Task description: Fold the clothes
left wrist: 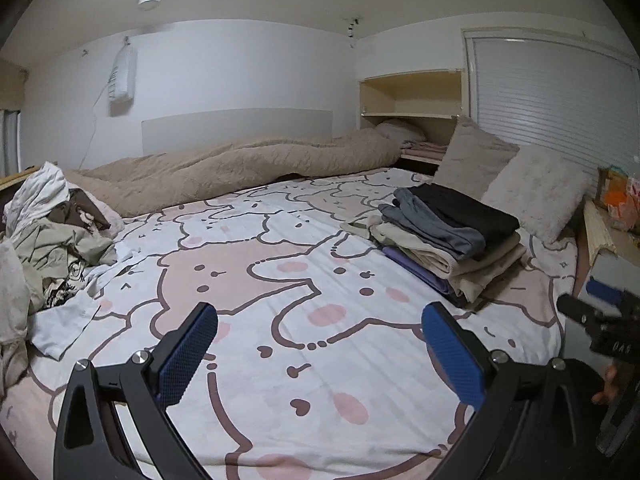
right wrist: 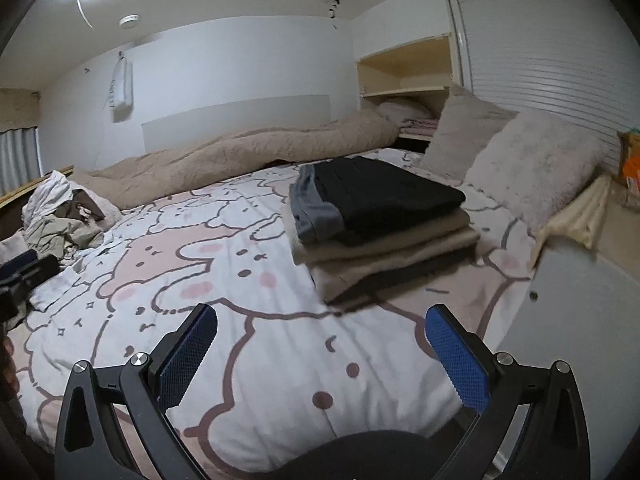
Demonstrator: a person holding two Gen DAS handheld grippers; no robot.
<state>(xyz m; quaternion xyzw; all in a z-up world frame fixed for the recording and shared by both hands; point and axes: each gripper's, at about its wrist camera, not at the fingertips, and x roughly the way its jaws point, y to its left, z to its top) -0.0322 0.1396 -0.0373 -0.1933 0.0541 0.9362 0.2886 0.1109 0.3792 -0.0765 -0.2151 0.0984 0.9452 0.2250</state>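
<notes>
A stack of folded clothes [left wrist: 452,236] [right wrist: 380,220], black and grey on top of beige and purple, sits on the right side of the bed. A heap of unfolded clothes [left wrist: 52,240] [right wrist: 64,220] lies at the left edge, with a pale blue garment [left wrist: 68,320] spread in front of it. My left gripper [left wrist: 320,352] hovers open over the cartoon-print sheet [left wrist: 260,264], nothing between its blue pads. My right gripper [right wrist: 322,354] is open too, empty, just short of the folded stack. The right gripper [left wrist: 600,320] shows at the left wrist view's right edge.
A beige duvet [left wrist: 240,168] lies bunched along the far side of the bed. Two fluffy pillows [left wrist: 508,184] lean against the right wall by a shelf niche [left wrist: 412,96]. A wooden ledge [left wrist: 600,232] with small items borders the bed's right side.
</notes>
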